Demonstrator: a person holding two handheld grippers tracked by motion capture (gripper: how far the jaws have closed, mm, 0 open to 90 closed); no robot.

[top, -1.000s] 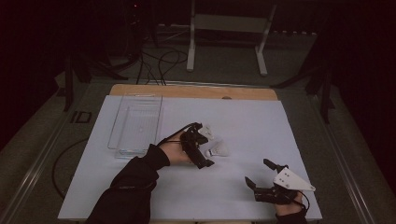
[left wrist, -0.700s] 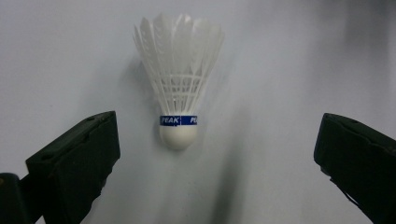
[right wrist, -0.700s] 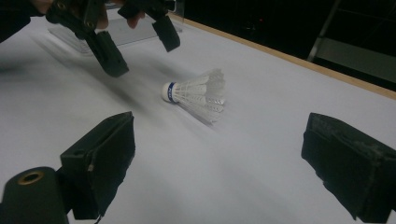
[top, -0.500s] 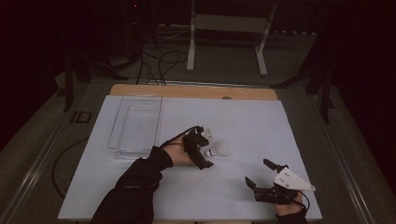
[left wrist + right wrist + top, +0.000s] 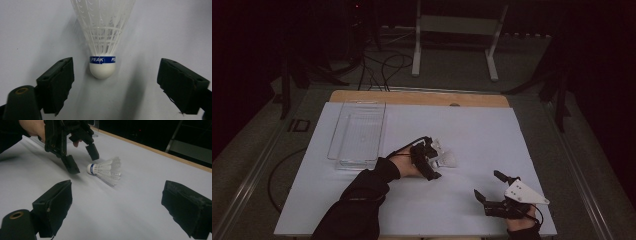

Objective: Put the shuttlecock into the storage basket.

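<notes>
A white feather shuttlecock (image 5: 446, 159) with a blue band lies on its side on the white sheet. In the left gripper view its cork (image 5: 102, 70) points toward me, between the two jaws and touching neither. My left gripper (image 5: 432, 163) is low over it, and its jaws have just been closing, with gaps on both sides of the cork. From the right gripper view, the left gripper (image 5: 83, 161) straddles the cork end of the shuttlecock (image 5: 106, 168). My right gripper (image 5: 487, 183) rests open near the front right of the sheet with nothing between its jaws.
A clear plastic tray (image 5: 357, 132) stands at the left rear of the white sheet (image 5: 472, 125). A wooden table edge (image 5: 422, 97) runs behind it. Beyond the table, a metal stand (image 5: 452, 30) and cables lie on the dark floor.
My left gripper has sunk toward the shuttlecock and its jaws have drawn closer together. The right gripper has stayed put.
</notes>
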